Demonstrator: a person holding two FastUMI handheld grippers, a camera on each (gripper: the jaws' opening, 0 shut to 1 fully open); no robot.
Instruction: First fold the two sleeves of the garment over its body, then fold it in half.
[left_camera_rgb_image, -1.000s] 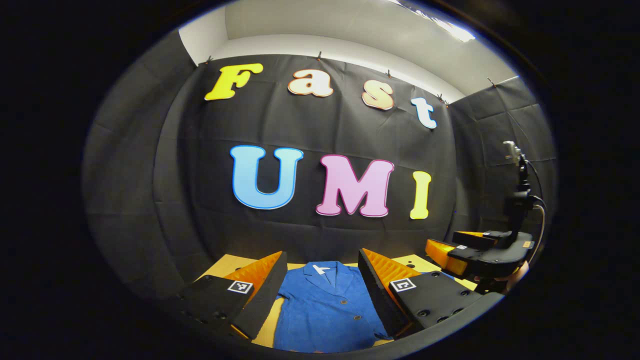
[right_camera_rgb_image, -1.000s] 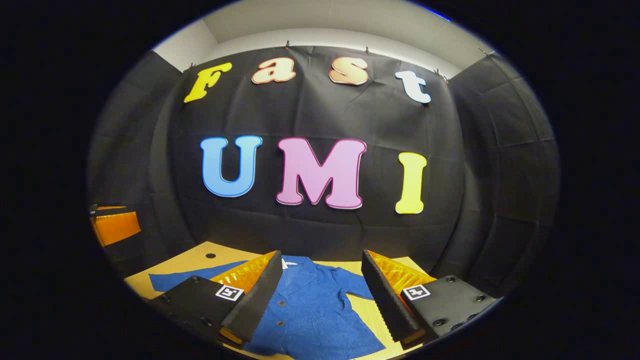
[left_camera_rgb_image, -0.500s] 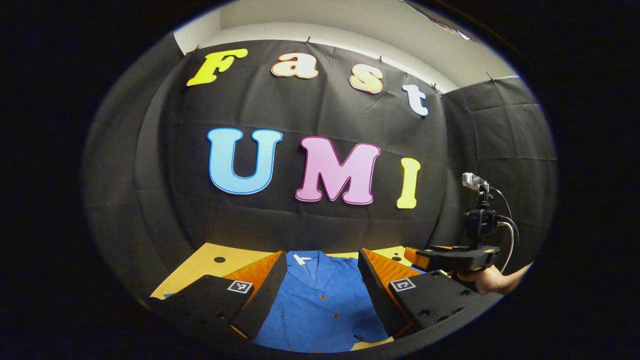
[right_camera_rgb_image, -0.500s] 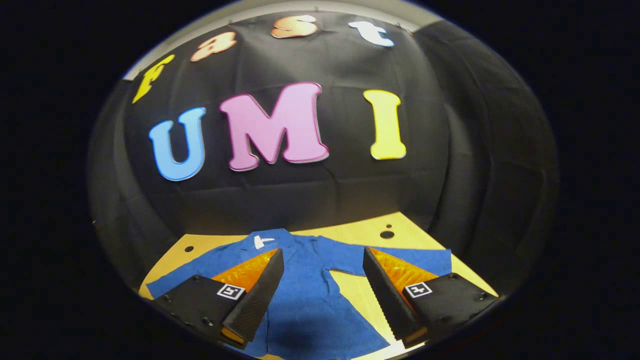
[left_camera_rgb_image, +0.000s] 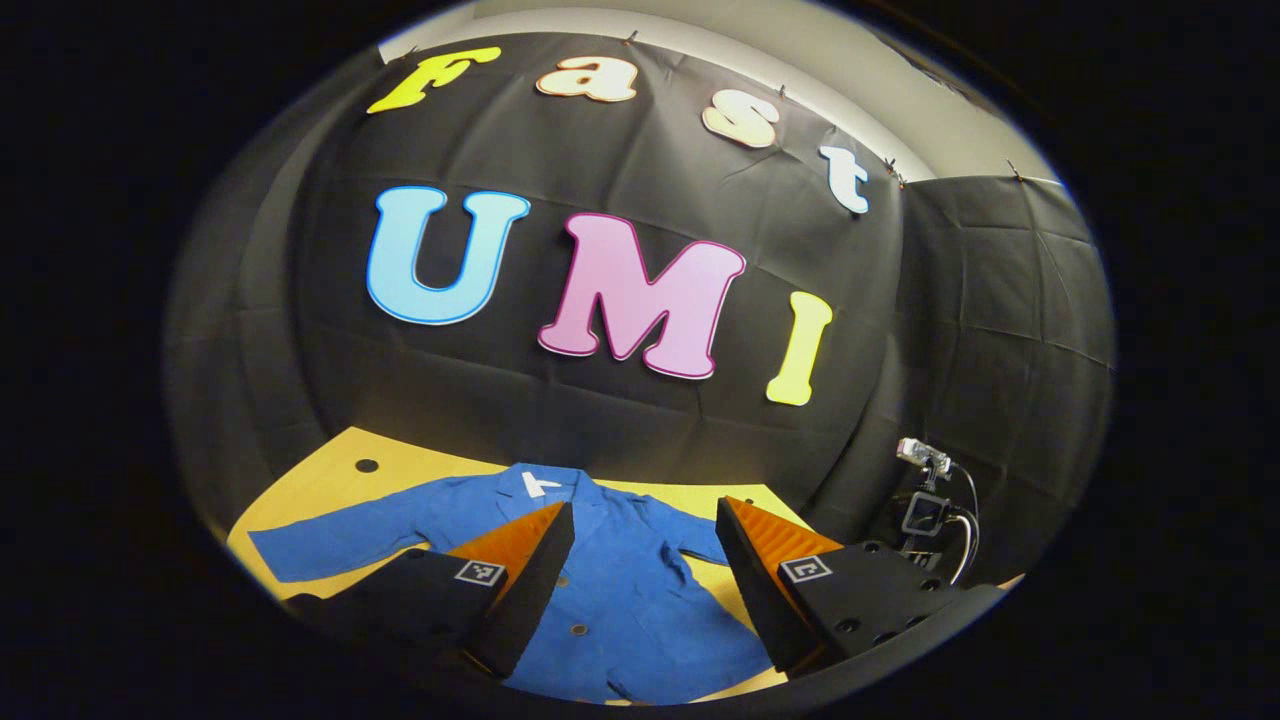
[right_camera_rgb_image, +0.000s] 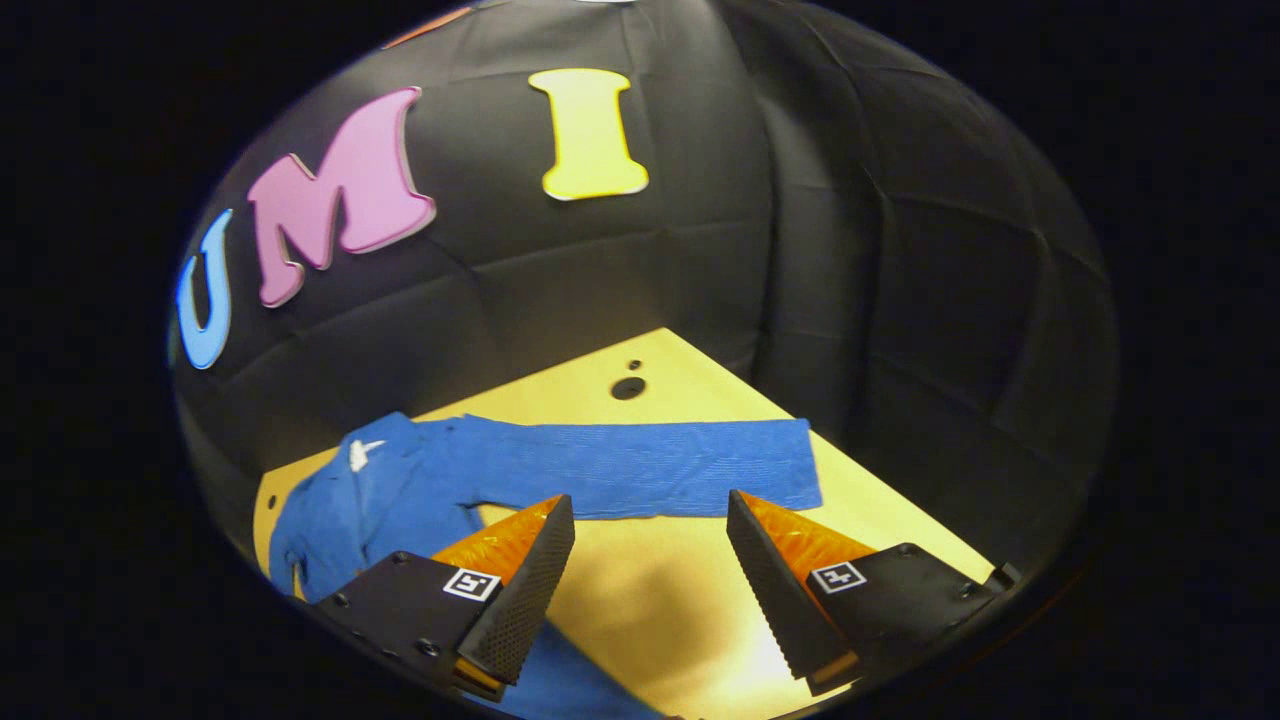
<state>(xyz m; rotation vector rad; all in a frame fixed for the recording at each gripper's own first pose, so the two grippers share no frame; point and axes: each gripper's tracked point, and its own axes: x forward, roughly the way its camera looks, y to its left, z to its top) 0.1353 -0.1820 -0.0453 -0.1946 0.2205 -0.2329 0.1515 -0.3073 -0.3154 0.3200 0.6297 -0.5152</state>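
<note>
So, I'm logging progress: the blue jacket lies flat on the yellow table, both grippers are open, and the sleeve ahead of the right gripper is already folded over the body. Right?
Not quite. In the right gripper view that sleeve lies stretched straight out on the table, not folded over the jacket. The rest holds: both the right gripper and left gripper are open.

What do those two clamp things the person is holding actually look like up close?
Each gripper, left and right, has two wedge-shaped fingers: black dotted pads inside, ribbed orange plastic behind, black bases with screw holes and a small black-and-white square marker. A small camera with cables is mounted behind.
</note>
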